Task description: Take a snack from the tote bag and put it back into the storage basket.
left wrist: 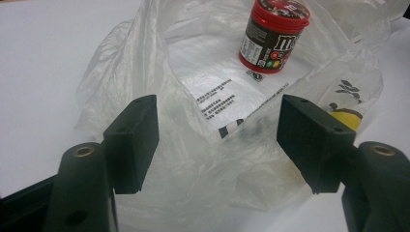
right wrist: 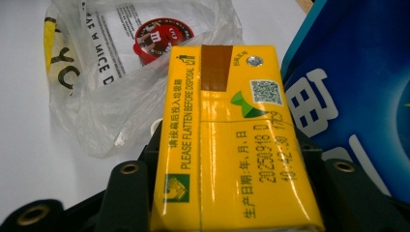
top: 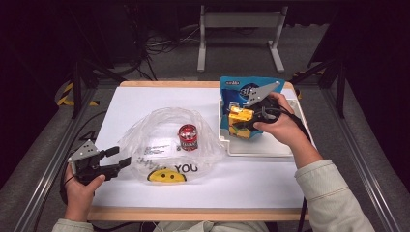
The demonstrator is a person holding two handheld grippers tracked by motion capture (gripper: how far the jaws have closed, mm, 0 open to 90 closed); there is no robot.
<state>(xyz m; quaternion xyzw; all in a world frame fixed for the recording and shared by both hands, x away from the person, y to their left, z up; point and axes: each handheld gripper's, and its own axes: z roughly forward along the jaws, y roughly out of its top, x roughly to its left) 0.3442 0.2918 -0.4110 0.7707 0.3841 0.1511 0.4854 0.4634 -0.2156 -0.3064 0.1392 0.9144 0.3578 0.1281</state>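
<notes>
Left gripper: one — jaws spread wide with nothing between them, held low at the table's left edge, pointing at the bag.
Plastic bag: one clear bag with a yellow smiley print, lying crumpled on the white table; in the left gripper view its near fold sits just ahead of the fingers, between them but not pressed.
Red candy tub: one, upright inside the bag, well apart from both grippers.
White tray: one, at the table's right side.
Yellow carton: one drink box — clamped between the jaws of the right gripper, one pad on each long side, over the tray.
Blue pouch: one, standing at the tray's far end, just beside the carton.
</notes>
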